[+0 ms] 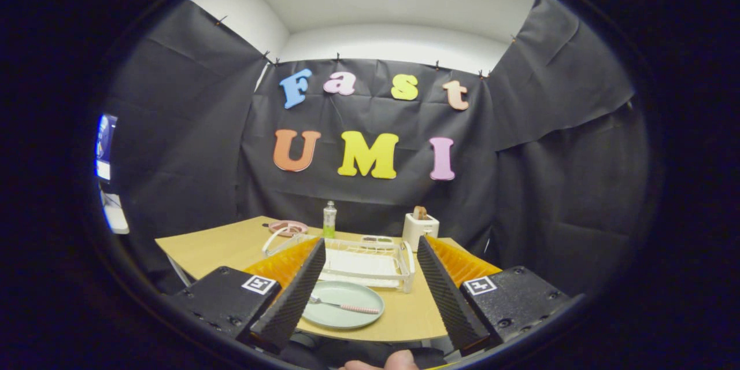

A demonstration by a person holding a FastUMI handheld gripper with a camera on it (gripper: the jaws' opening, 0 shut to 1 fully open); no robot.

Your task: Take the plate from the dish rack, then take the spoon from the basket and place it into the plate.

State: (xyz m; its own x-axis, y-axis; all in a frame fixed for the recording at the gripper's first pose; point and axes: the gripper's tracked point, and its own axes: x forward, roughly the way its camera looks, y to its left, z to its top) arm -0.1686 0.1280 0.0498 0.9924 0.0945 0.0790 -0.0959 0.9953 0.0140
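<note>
A pale green plate (pixel 342 304) lies on the wooden table (pixel 225 245) near its front edge, between my two fingers. A utensil with a pink-and-white striped handle (pixel 347 306), apparently the spoon, rests in the plate. The white wire dish rack (pixel 361 263) stands just beyond the plate with no dishes in it. My gripper (pixel 370 251) is open, its ribbed black fingers (pixel 300 289) spread wide above the plate and holding nothing.
A white toaster (pixel 420 228) with bread in it stands at the back right. A clear bottle with green liquid (pixel 329 219) and a pink dish (pixel 288 227) sit at the back left. A person's fingertip (pixel 399 361) shows below the gripper.
</note>
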